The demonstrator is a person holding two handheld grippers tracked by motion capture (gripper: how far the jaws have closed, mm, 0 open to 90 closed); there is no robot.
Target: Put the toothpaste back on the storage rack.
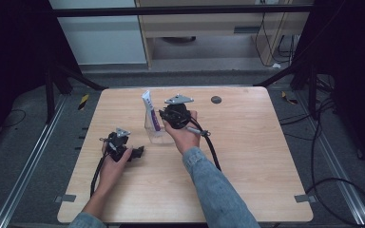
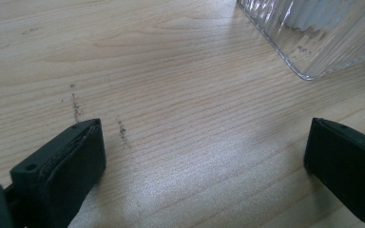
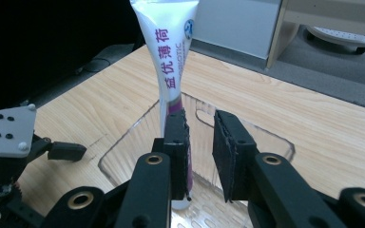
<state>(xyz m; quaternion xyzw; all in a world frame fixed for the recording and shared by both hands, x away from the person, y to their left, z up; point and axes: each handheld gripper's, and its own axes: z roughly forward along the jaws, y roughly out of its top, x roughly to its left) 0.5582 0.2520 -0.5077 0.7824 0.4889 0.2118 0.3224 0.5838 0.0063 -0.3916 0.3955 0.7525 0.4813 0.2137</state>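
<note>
Your right gripper (image 1: 167, 115) hangs over the clear ribbed container (image 1: 155, 128) near the middle of the tabletop (image 1: 247, 156). In the right gripper view its 2 jaws stand close together with a narrow gap between them and nothing pressed in that gap. The white toothpaste tube (image 3: 169, 61) with purple lettering stands upright in the container (image 3: 133, 142), cap end down, its flat crimped end up. It leans just to the left of your left-hand jaw in that view; whether it touches the jaw's outer face cannot be told.

Your left gripper (image 1: 134, 153) rests low on the tabletop to the left of the container, apart from it. In the left gripper view its 2 jaws are spread wide over bare wood (image 2: 180, 123), holding nothing, with a corner of the container (image 2: 313, 42) beyond them.
</note>
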